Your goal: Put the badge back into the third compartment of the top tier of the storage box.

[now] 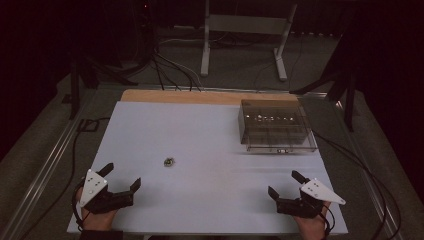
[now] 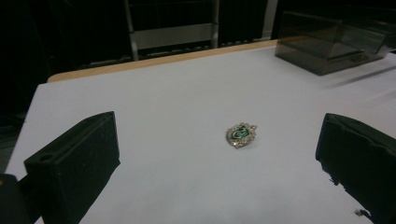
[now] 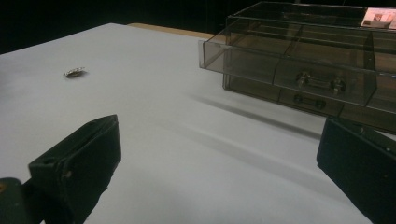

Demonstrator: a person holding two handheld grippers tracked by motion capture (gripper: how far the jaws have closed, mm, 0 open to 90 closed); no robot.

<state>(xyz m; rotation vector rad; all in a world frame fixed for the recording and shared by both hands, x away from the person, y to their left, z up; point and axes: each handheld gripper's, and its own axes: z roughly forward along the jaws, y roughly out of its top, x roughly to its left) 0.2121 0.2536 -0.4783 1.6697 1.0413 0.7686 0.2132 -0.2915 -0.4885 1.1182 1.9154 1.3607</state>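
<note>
A small jewelled brooch (image 1: 169, 161) with a green centre lies flat on the white table (image 1: 210, 145), left of the middle. My left gripper (image 1: 122, 176) rests at the near left corner, open, nothing between its jaws; the brooch (image 2: 241, 134) lies a short way ahead of it. My right gripper (image 1: 286, 183) sits at the near right edge, open and empty. A smoky clear drawer box (image 1: 272, 122) stands at the far right, its top drawer (image 3: 289, 70) pulled out toward me. From the right gripper view the brooch (image 3: 74, 72) lies far off to the left.
A wooden strip (image 1: 200, 96) runs along the table's far edge. Beyond it stand a metal frame (image 1: 245, 35) and cables on the floor. Dark stands flank the table on both sides.
</note>
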